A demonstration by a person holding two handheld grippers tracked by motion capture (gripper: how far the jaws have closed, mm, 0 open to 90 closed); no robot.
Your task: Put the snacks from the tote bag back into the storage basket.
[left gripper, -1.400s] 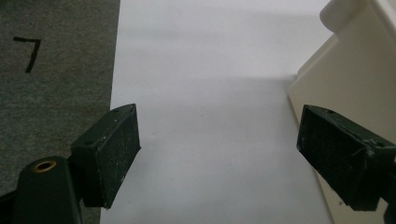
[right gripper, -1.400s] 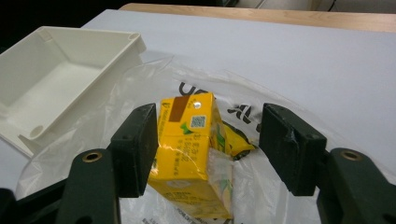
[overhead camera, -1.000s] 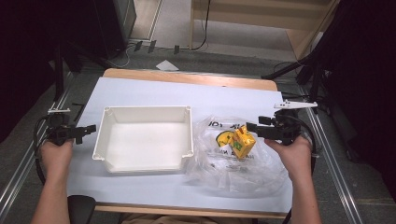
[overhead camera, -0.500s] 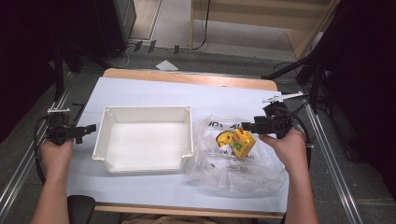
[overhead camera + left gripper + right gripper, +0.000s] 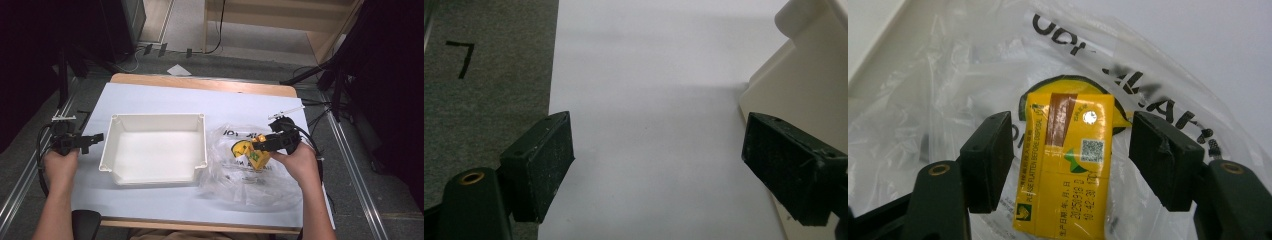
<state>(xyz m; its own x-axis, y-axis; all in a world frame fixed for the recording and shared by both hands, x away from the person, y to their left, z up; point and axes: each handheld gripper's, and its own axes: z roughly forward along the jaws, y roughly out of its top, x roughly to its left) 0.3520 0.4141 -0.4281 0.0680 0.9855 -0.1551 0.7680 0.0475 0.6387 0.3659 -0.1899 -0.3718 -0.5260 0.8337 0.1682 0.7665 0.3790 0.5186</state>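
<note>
Table [image 5: 165,97], covered with a white sheet, wooden edge showing at the far side; grey floor around it.

Tray [image 5: 154,149]: white plastic, rectangular, open-topped, nothing inside, standing left of centre on the sheet. One of its corners shows at the right edge of the left gripper view [image 5: 804,75].

Bag [image 5: 250,172]: clear plastic, crumpled, black lettering on it, lying flat just right of the tray and touching or nearly touching its right wall. In the right gripper view the bag [image 5: 948,75] spreads across the frame with the lettering along its upper side.

Carton [image 5: 258,156]: small, yellow, with a brown strip, a foil straw hole, a square code and printed date lines; it lies on the bag [image 5: 1068,160]. Whether it sits on top of the plastic or inside it cannot be told for certain. A dark round printed mark with a yellow patch [image 5: 241,148] shows beside it.

Right gripper [image 5: 256,143]: held in the person's right hand [image 5: 295,162], lowered over the carton. Jaws parted, one on each side of the carton with a gap left at both sides; nothing gripped.

Left gripper [image 5: 97,137]: held in the left hand [image 5: 61,167] at the table's left edge, pointing toward the tray's left wall. Jaws wide apart over the bare sheet, holding nothing.
</note>
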